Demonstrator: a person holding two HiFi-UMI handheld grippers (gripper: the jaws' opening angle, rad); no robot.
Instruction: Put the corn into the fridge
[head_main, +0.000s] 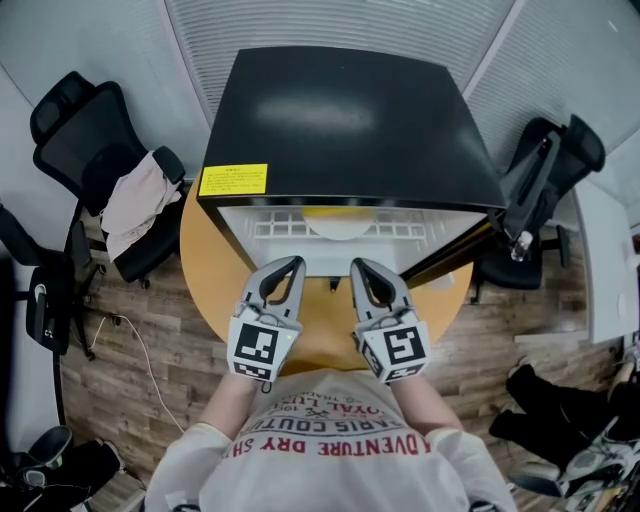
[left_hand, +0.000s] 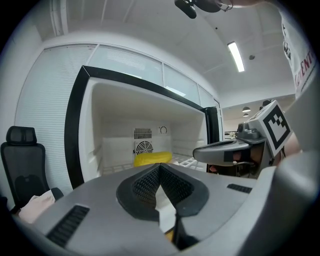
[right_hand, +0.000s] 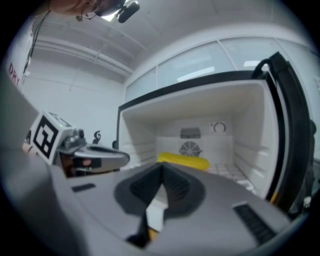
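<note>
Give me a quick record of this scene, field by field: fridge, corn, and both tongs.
fridge: black, on the round wooden table, door open
corn: lying inside on the white shelf, towards the back
left tongs: shut, empty, in front of the opening
right tongs: shut, empty, beside the left
status: corn in fridge, door not yet closed

An office room, by the look of it.
Black swivel chairs (head_main: 95, 150) stand on either side of a round wooden table (head_main: 205, 275), one with a garment (head_main: 135, 200) thrown over its seat. Slatted blinds (head_main: 330, 25) cover the windows behind. A strip light (left_hand: 236, 56) runs along the white ceiling, and the floor (head_main: 130, 390) is wood-look plank.
</note>
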